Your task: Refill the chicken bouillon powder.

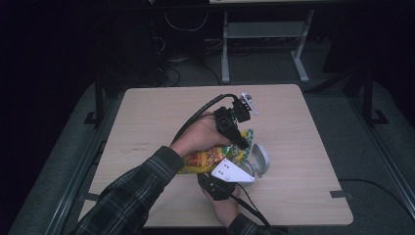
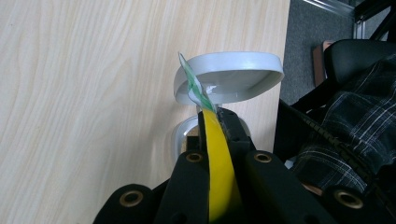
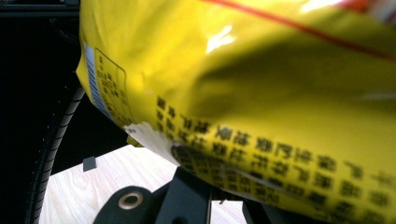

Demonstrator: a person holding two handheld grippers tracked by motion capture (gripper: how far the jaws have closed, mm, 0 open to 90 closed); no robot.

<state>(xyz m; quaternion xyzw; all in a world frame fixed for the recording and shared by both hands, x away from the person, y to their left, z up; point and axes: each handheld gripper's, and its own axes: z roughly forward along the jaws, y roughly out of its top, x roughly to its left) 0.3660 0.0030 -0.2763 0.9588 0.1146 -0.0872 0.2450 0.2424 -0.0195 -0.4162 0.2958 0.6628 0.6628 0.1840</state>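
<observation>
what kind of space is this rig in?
Probably a lab or workshop, not a home: a bare wooden table on grey carpet, metal frame legs behind it, loose cables on the floor, dark surroundings.

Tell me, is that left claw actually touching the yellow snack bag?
Touching. In the left gripper view the left gripper has its two black jaws closed on the edge of the yellow bag, pinching it with no gap.

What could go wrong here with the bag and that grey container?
1. The left gripper pinches only the yellow bag's thin top edge, so the film might slip out or tear.
2. The grey container sits close under the bag with its lid raised; a swing could knock it over.
</observation>
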